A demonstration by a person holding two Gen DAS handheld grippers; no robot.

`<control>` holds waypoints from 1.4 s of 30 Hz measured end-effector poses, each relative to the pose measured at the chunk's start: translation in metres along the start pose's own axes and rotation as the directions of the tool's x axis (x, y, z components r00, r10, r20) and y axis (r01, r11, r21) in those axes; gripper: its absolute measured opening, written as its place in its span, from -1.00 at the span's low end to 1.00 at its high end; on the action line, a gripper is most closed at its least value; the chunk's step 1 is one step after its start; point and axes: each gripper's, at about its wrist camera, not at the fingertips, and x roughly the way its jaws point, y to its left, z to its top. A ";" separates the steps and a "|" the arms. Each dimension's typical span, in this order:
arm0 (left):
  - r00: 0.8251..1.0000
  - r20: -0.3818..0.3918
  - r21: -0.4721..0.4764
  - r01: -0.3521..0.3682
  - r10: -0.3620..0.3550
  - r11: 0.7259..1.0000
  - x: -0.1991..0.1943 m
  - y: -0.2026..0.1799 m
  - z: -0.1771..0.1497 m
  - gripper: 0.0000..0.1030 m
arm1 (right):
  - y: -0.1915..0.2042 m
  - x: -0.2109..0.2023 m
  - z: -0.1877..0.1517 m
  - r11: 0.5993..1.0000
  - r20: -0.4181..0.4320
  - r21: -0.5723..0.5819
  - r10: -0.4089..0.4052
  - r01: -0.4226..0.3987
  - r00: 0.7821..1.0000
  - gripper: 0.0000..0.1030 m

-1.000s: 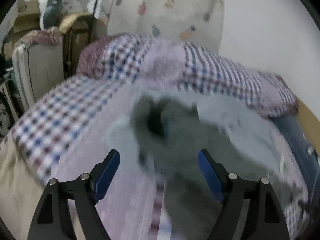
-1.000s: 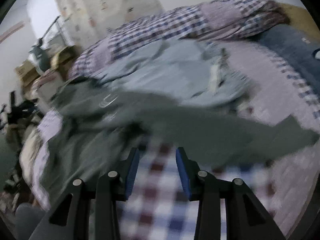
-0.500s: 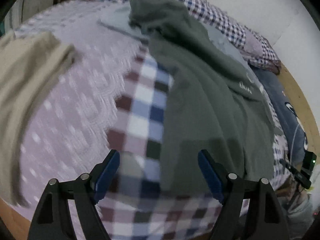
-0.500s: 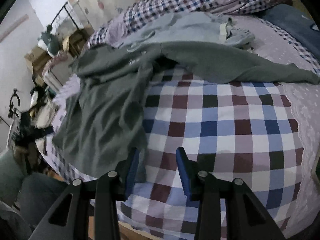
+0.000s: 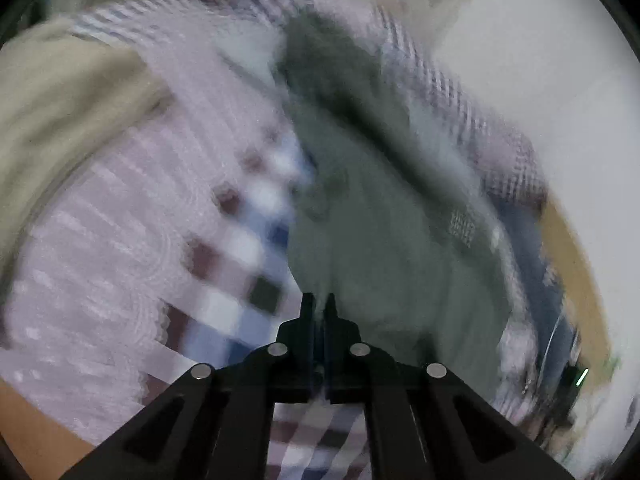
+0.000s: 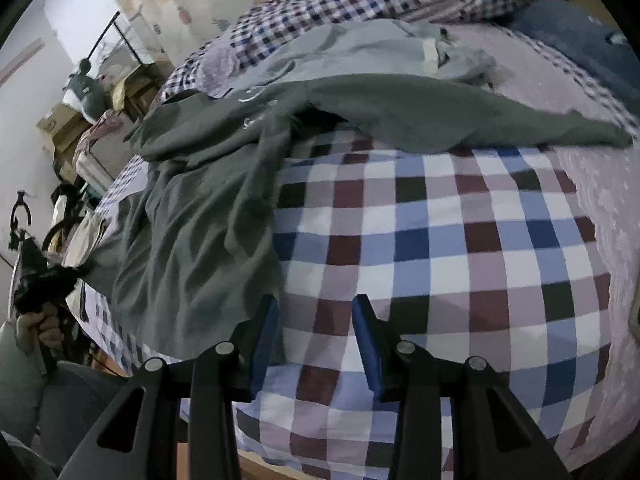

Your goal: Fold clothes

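Observation:
A dark green long-sleeved garment (image 6: 208,208) lies spread on the checked bedspread (image 6: 440,240), with one sleeve (image 6: 460,112) stretched to the right. My right gripper (image 6: 316,316) is open just above the bedspread, its left finger beside the garment's lower corner and nothing between the pads. In the blurred left wrist view, my left gripper (image 5: 319,304) is shut at the left edge of the green garment (image 5: 380,240). The right wrist view shows that gripper (image 6: 44,280) at the far left, held by a hand at the garment's other corner.
A pale grey-blue garment (image 6: 360,48) lies behind the green one, with a dark blue item (image 6: 580,36) at the back right. A beige cloth (image 5: 60,100) sits to the left. Boxes and clutter (image 6: 68,120) stand beside the bed. The wooden bed edge (image 6: 256,468) runs under my grippers.
My left gripper has gone from wide open to shut at the green garment's edge, and its view is smeared by motion. My right gripper stays open and has barely moved.

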 end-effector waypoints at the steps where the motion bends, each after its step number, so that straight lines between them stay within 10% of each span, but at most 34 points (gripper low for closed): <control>1: 0.998 0.056 -0.035 -0.007 0.009 0.999 -0.015 0.009 0.009 -0.98 | 0.001 0.001 -0.001 1.000 -0.006 -0.002 0.003 -0.003 1.000 -0.17; 11: 0.973 0.158 -0.215 -0.131 0.167 0.968 -0.051 0.087 0.029 -0.99 | 0.041 0.027 -0.015 0.994 -0.096 -0.096 0.033 -0.042 0.995 -0.13; 24: 0.976 0.096 -0.178 -0.177 0.196 0.968 -0.042 0.090 0.026 -0.98 | 0.095 0.033 -0.033 0.975 -0.100 -0.218 0.033 -0.055 0.994 -0.11; 27: 0.977 0.075 -0.165 -0.186 0.200 0.969 -0.039 0.088 0.024 -0.98 | 0.108 0.037 -0.037 0.963 -0.107 -0.266 0.001 -0.030 0.994 -0.43; 28: 0.977 0.066 -0.159 -0.189 0.202 0.969 -0.039 0.087 0.024 -0.98 | 0.112 0.039 -0.038 0.959 -0.109 -0.282 -0.010 -0.022 0.994 -0.90; 31: 0.979 0.034 -0.129 -0.193 0.199 0.973 -0.037 0.080 0.020 -0.98 | 0.125 0.043 -0.041 0.944 -0.113 -0.330 -0.042 0.003 0.993 -1.00; 42: 0.985 -0.161 0.042 -0.050 0.056 0.998 -0.039 0.003 -0.043 -0.98 | 0.056 -0.094 -0.009 0.959 0.021 -0.216 -0.183 0.183 0.983 -1.00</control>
